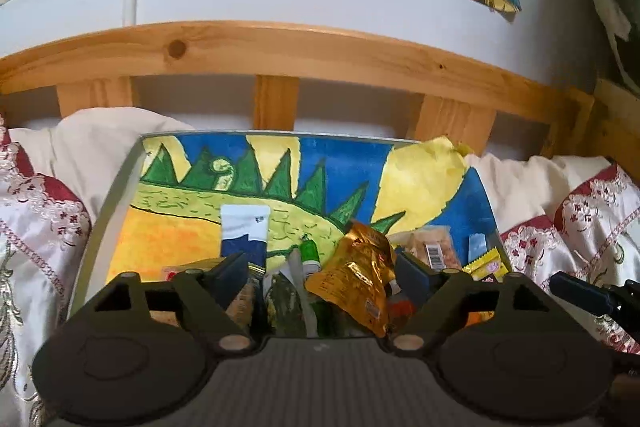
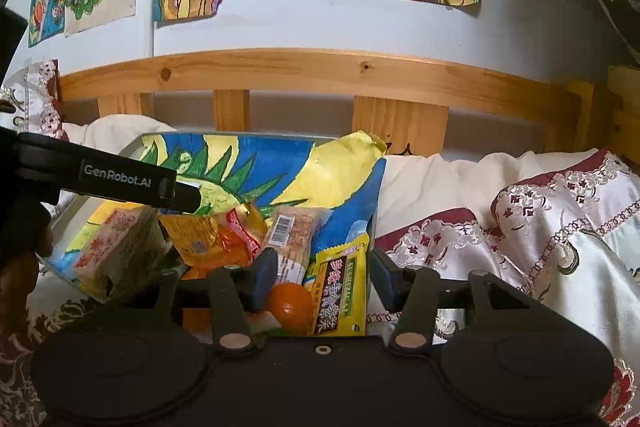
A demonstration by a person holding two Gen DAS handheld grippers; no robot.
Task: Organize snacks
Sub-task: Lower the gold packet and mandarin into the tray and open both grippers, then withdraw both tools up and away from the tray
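Black left gripper (image 2: 188,197) reads "GenRobot.AI", jaws spread, empty | right gripper (image 2: 324,279) released around yellow packet (image 2: 340,295)

"GenRobot.AI" stands in white on the left gripper (image 2: 176,193) finger.

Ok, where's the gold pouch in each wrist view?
Left wrist: gold pouch low centre, between the open left gripper's fingers, untouched.
Right wrist: gold pouch left of centre, below the other gripper's finger, beside the barcode pack.
Shared landmark: the painted box.
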